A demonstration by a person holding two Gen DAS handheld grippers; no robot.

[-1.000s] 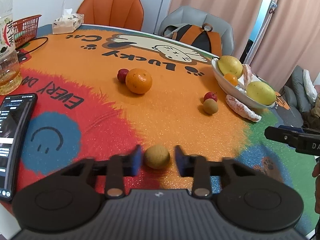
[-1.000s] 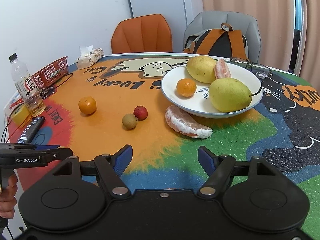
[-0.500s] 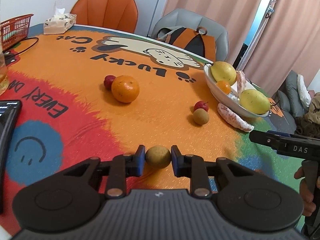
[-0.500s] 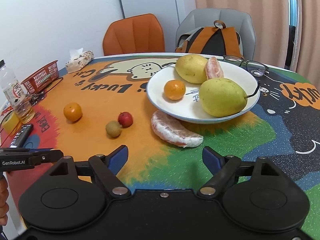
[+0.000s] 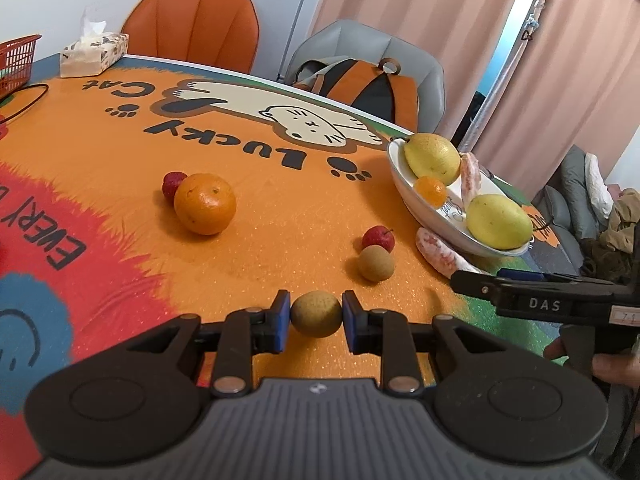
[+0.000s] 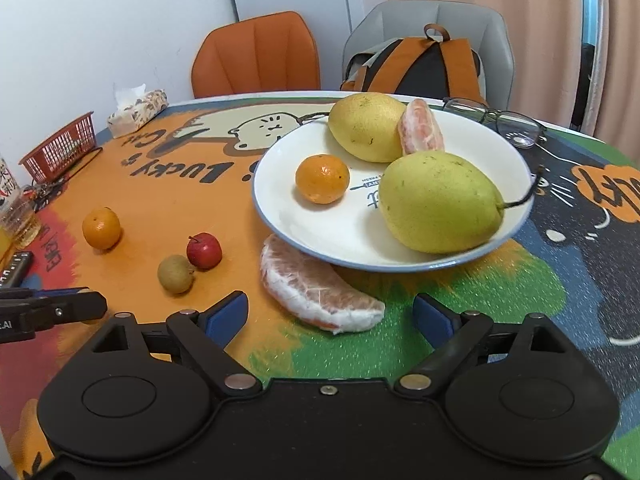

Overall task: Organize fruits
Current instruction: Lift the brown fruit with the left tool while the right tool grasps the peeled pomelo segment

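Both pads of your left claw (image 5: 316, 314) pinch the small round brownish-tan fruit (image 5: 316, 314). Your right claw (image 6: 330, 316) is wide open, holding nothing, above the peeled pomelo segment (image 6: 320, 292).

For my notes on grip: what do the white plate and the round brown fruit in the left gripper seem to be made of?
White plate: probably glazed ceramic; glossy, with a thin blue rim and printed lettering.
Brown fruit, pinched in the left gripper: natural matte tan rind with fine speckles, likely a longan.

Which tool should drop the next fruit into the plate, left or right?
Left. The left tool is already shut on a small brown fruit, with the white plate ahead to its right. The right tool is open and empty.
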